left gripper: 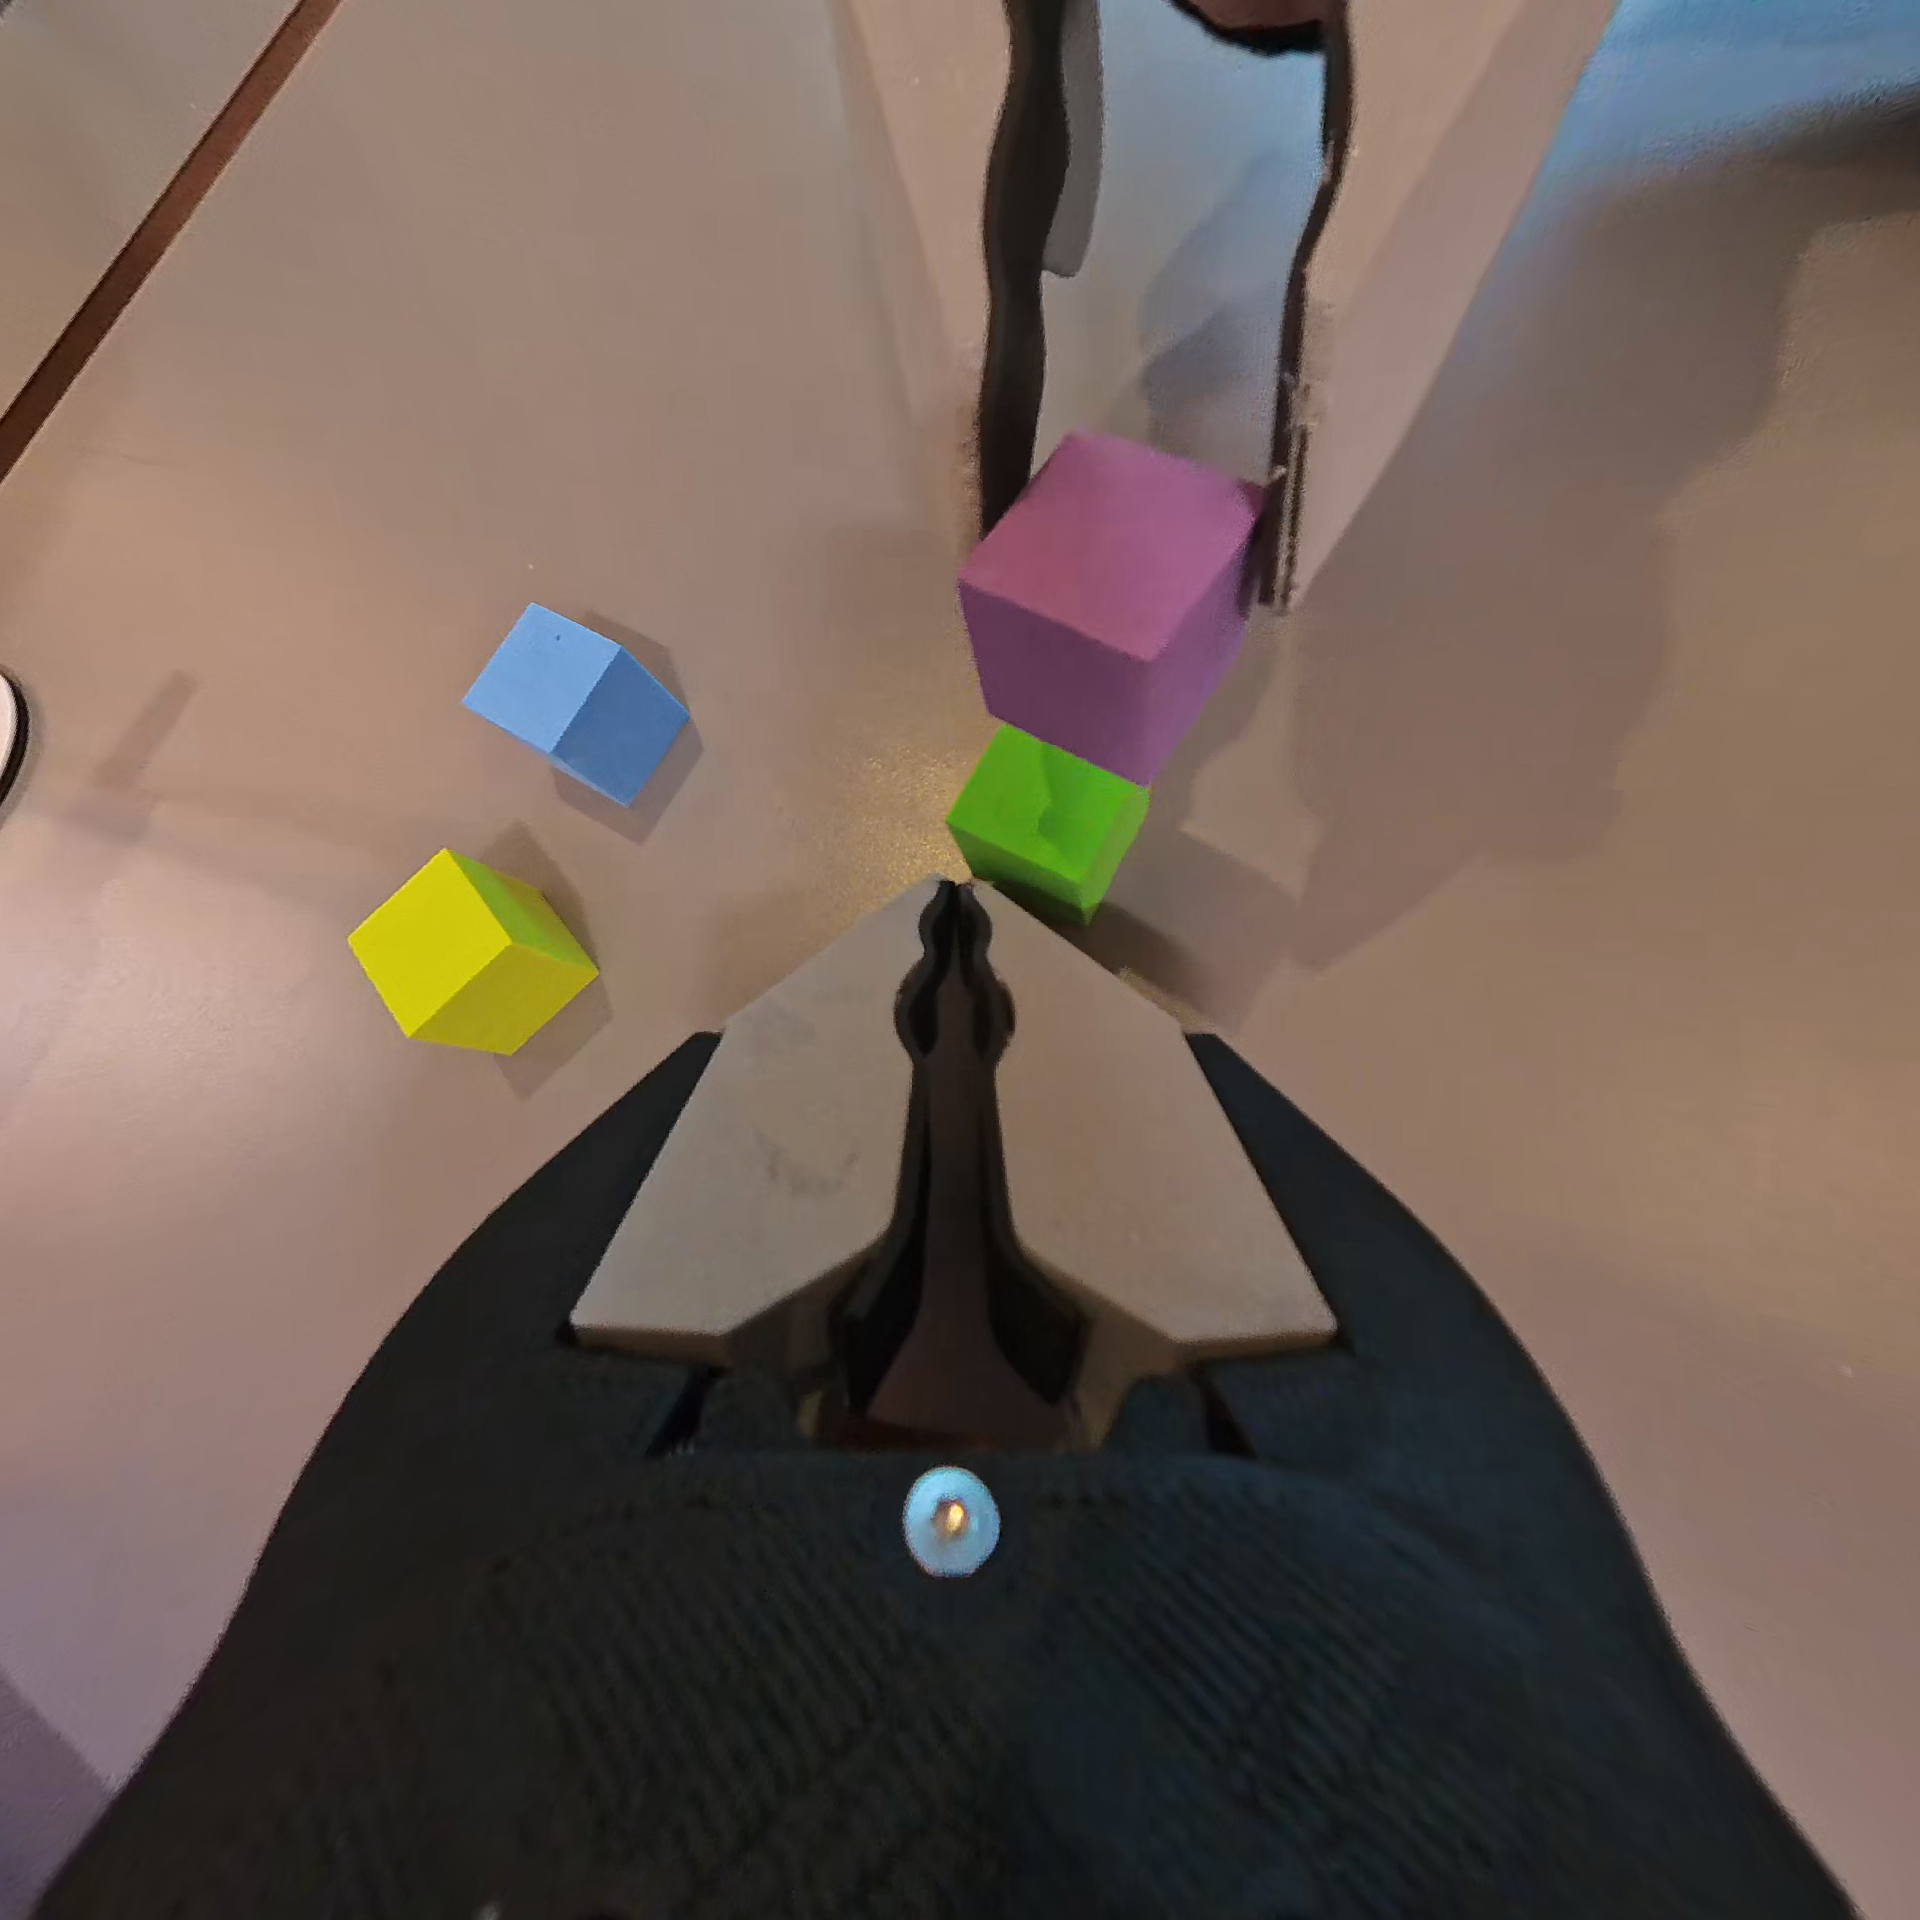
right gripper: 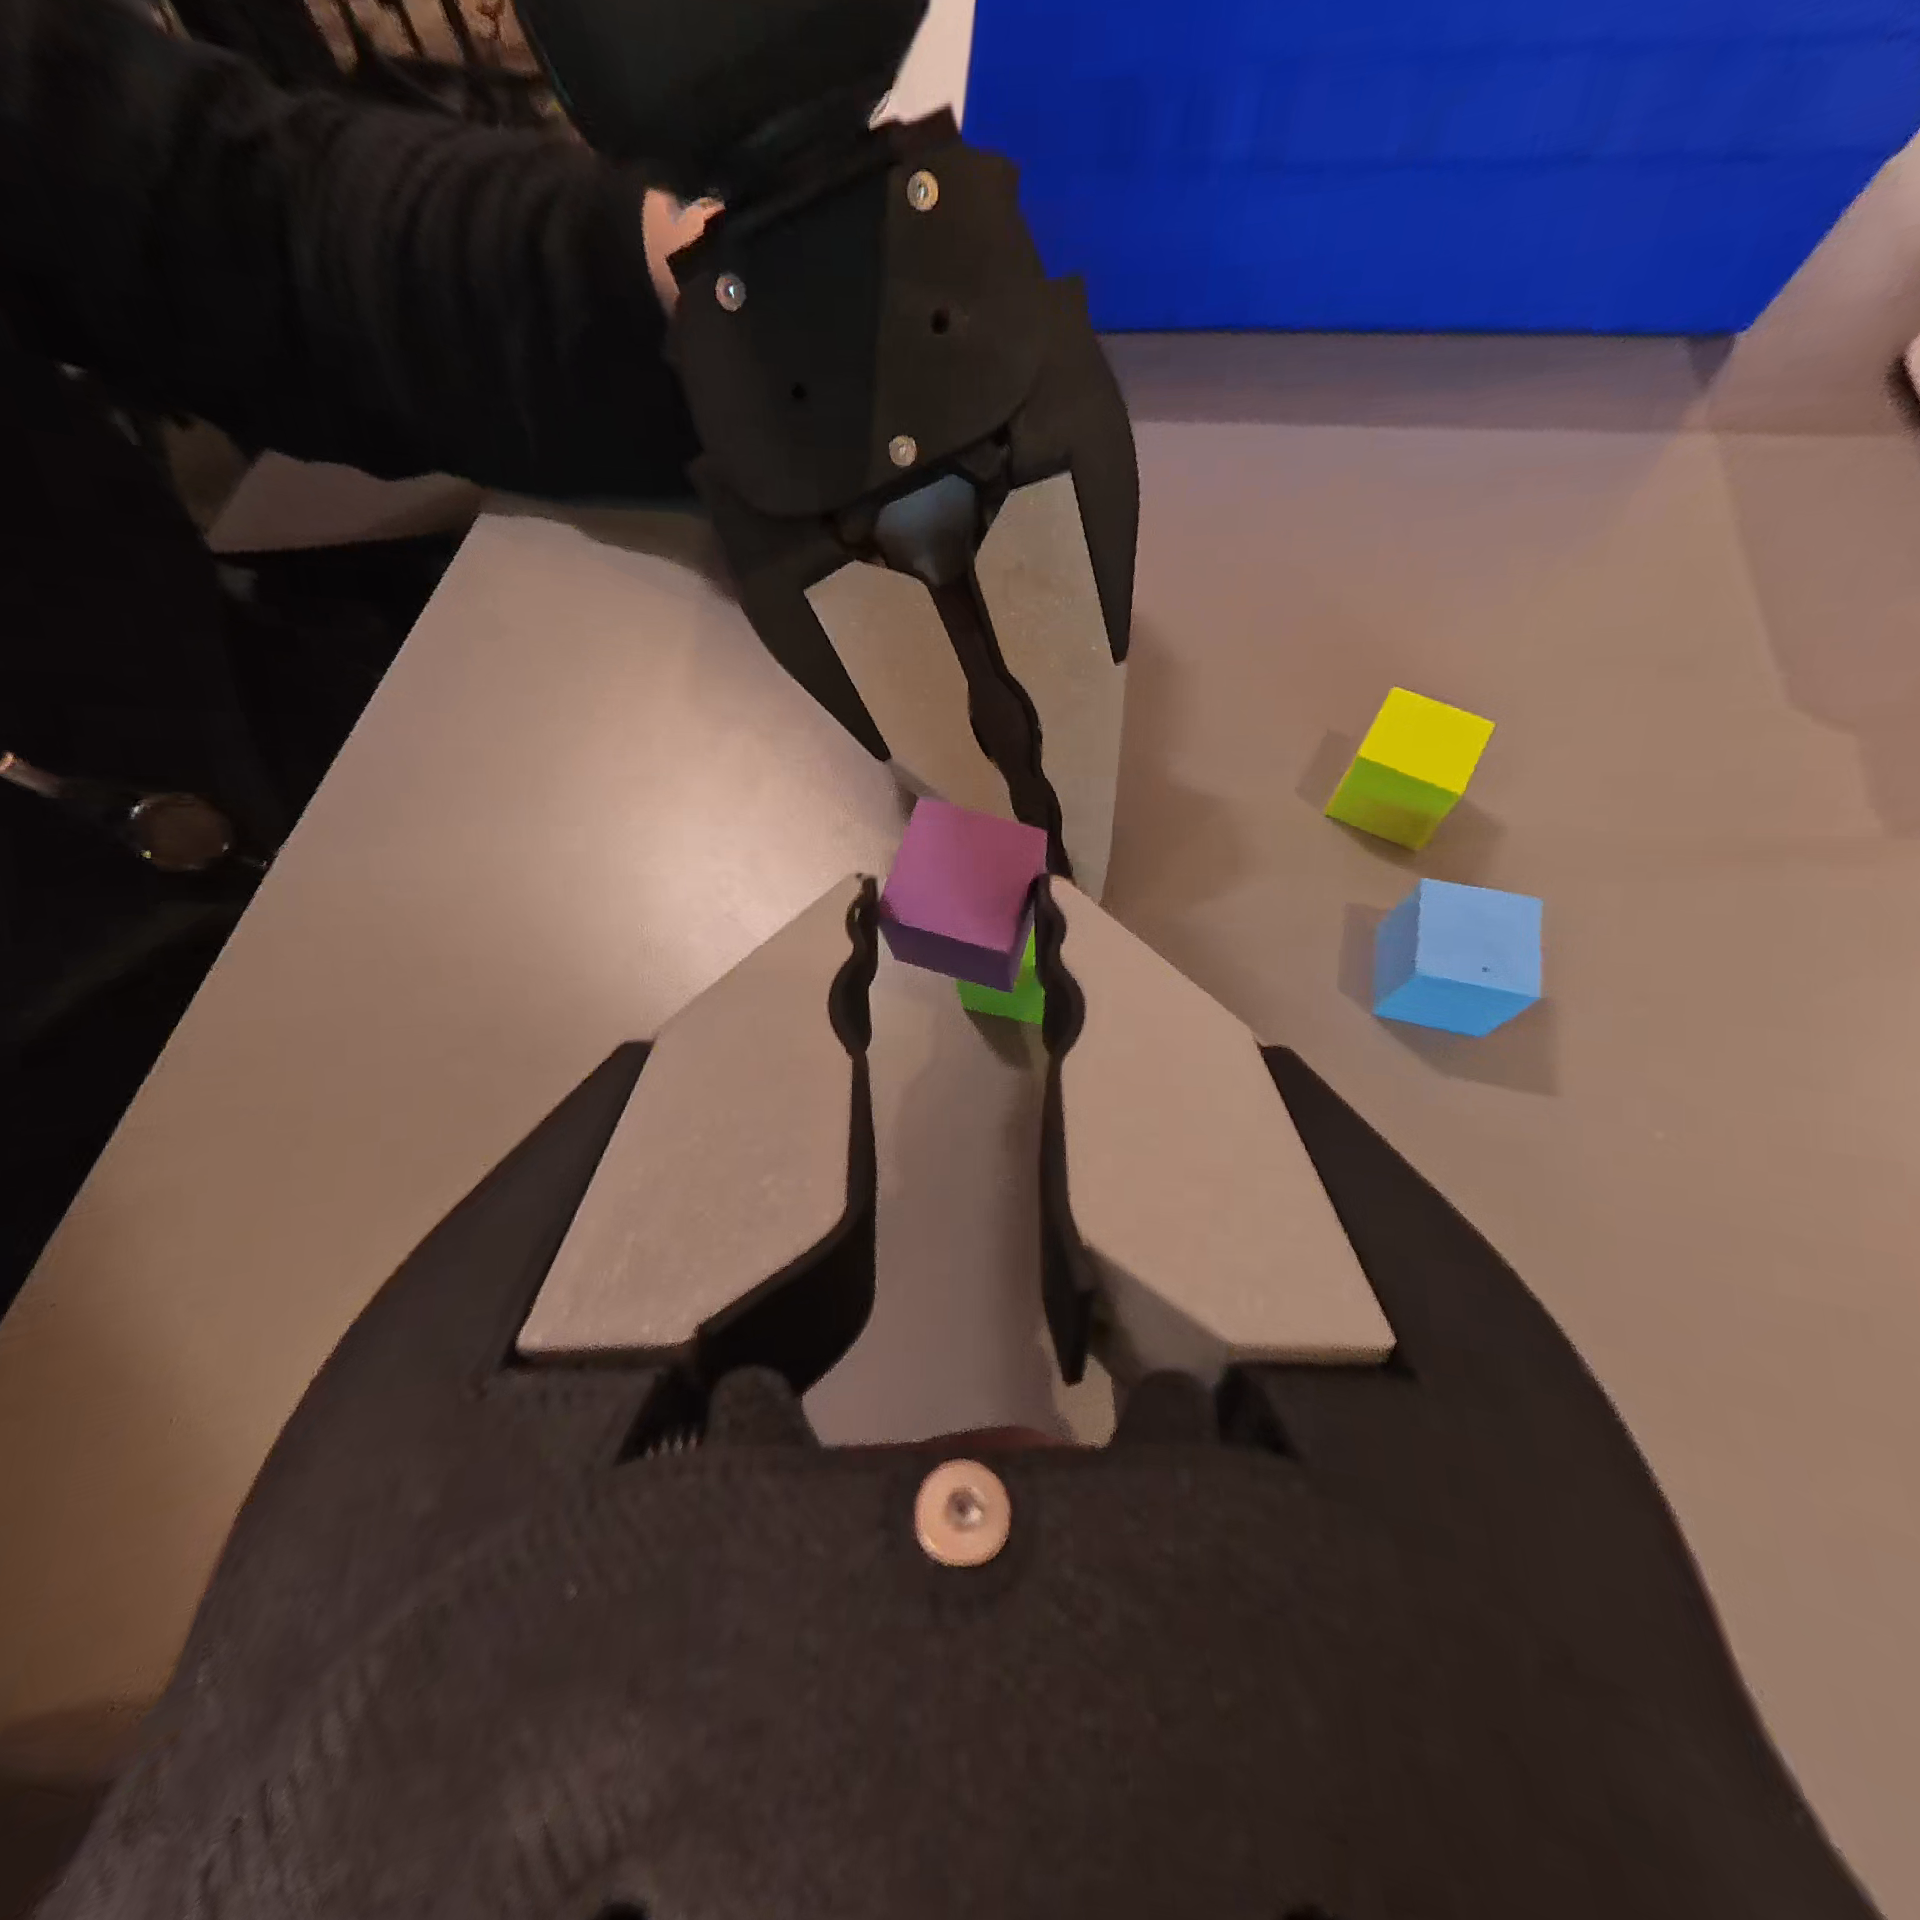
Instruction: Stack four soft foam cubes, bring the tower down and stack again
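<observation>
A: Right wrist view. My right gripper (right gripper: pixel 951 902) was clamped on the purple foam cube (right gripper: pixel 961 883), one finger on each side of it. The cube sat tilted over the green foam cube (right gripper: pixel 1006 995), which stood on the grey table (right gripper: pixel 1351 1143). I could not tell whether the two cubes were touching or just apart.

B: And the left wrist view?

A: My left gripper (left gripper: pixel 951 891) was closed on nothing, its fingertips pressed together just beside the green foam cube (left gripper: pixel 1044 821). The purple foam cube (left gripper: pixel 1112 597) appeared above it, overhanging, held between the far gripper's fingers (left gripper: pixel 1013 395).

B: Where were the other two cubes?

A: Both lay loose on the table (left gripper: pixel 520 364), well apart from the pair. In the left wrist view the blue foam cube (left gripper: pixel 577 701) was near the yellow foam cube (left gripper: pixel 468 951), neither touching the other. In the right wrist view the blue foam cube (right gripper: pixel 1458 956) and the yellow foam cube (right gripper: pixel 1411 767) lay to the right.

B: Anything behind?

A: A blue panel (right gripper: pixel 1403 156) stood beyond the table's far edge, and a person's dark sleeve (right gripper: pixel 312 260) led to the left gripper (right gripper: pixel 1049 847).
</observation>
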